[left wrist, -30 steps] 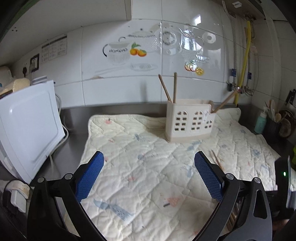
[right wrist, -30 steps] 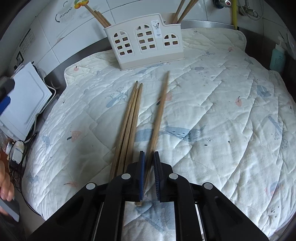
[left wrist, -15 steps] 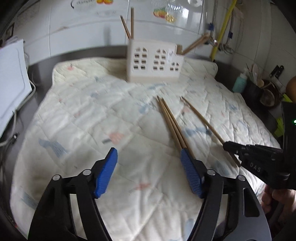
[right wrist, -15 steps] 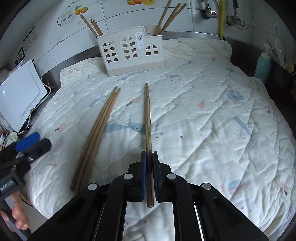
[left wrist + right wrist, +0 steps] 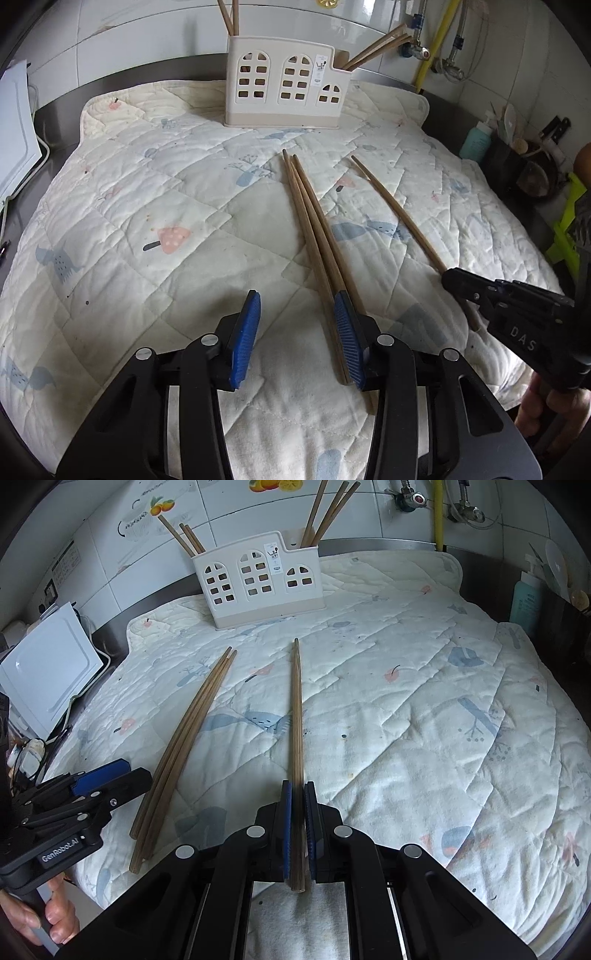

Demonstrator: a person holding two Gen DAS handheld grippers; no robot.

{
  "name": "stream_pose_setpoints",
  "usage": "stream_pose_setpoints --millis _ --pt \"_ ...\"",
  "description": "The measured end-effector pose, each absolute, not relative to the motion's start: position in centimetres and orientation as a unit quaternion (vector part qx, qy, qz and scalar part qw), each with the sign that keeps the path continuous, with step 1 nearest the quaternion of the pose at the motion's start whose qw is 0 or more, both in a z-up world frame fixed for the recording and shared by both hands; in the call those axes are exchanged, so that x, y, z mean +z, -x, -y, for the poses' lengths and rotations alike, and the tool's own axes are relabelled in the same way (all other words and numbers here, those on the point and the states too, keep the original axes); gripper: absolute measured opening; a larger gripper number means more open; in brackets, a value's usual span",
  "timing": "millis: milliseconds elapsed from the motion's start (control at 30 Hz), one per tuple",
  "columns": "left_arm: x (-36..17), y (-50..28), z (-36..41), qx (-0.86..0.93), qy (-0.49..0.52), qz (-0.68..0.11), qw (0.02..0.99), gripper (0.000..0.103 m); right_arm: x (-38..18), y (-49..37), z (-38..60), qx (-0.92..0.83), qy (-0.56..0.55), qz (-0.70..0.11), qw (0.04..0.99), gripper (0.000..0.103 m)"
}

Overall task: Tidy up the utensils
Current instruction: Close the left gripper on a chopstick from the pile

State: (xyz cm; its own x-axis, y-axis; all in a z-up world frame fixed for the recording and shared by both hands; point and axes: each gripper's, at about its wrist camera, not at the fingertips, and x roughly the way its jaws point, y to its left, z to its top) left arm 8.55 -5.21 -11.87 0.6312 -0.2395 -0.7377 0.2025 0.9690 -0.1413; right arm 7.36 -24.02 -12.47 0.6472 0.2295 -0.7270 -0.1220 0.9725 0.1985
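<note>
A bundle of wooden chopsticks (image 5: pixel 314 229) lies on the quilted mat (image 5: pixel 147 184), pointing at the white utensil holder (image 5: pixel 284 85), which has chopsticks standing at both ends. My left gripper (image 5: pixel 296 297) hovers low over the bundle's near end, jaws closing. The sticks run along the inside of its right pad (image 5: pixel 347 339), and the left pad stands clear of them. My right gripper (image 5: pixel 297 786) is shut on a single chopstick (image 5: pixel 296 709) that points at the holder (image 5: pixel 258 583). The left gripper (image 5: pixel 122 768) shows beside the bundle (image 5: pixel 184 734) in the right wrist view.
A white appliance (image 5: pixel 48 672) with cables stands off the mat's left edge. A teal bottle (image 5: pixel 478 140) and a dark pot of utensils (image 5: pixel 524 173) sit at the right. Tiled wall and a yellow pipe (image 5: pixel 438 513) are behind the holder.
My left gripper has tipped down and sunk from facing the wall to just over the bundle, and its jaws have narrowed. The right gripper's chopstick has swung from slanted to straight ahead.
</note>
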Motion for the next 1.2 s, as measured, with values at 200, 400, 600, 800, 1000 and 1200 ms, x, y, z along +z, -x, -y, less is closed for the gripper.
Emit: stream_pose_setpoints --millis 200,400,600,800,1000,1200 --pt "-12.1 -8.6 5.9 -0.109 -0.003 -0.403 0.909 0.040 -12.4 -7.3 24.1 0.098 -0.064 -0.407 0.906 0.007" --pt "-12.0 -8.1 7.4 -0.106 -0.025 -0.393 0.913 0.018 -12.5 -6.9 24.1 0.096 -0.060 -0.404 0.908 0.007" --pt "-12.6 -8.6 7.7 -0.119 -0.017 -0.398 0.910 0.014 -12.5 -6.9 24.3 0.101 -0.062 -0.404 0.907 0.007" --pt "-12.6 -9.1 7.4 -0.132 -0.018 -0.405 0.905 0.011 -12.5 -6.9 24.3 0.102 -0.061 -0.403 0.907 0.007" --pt "-12.5 -9.3 7.2 -0.138 -0.012 -0.411 0.901 0.010 -12.5 -6.8 24.0 0.099 -0.051 -0.397 0.911 0.006" --pt "-12.3 -9.7 5.7 -0.141 -0.003 -0.409 0.901 0.005 -11.7 -6.3 24.2 0.094 -0.044 -0.383 0.918 0.006"
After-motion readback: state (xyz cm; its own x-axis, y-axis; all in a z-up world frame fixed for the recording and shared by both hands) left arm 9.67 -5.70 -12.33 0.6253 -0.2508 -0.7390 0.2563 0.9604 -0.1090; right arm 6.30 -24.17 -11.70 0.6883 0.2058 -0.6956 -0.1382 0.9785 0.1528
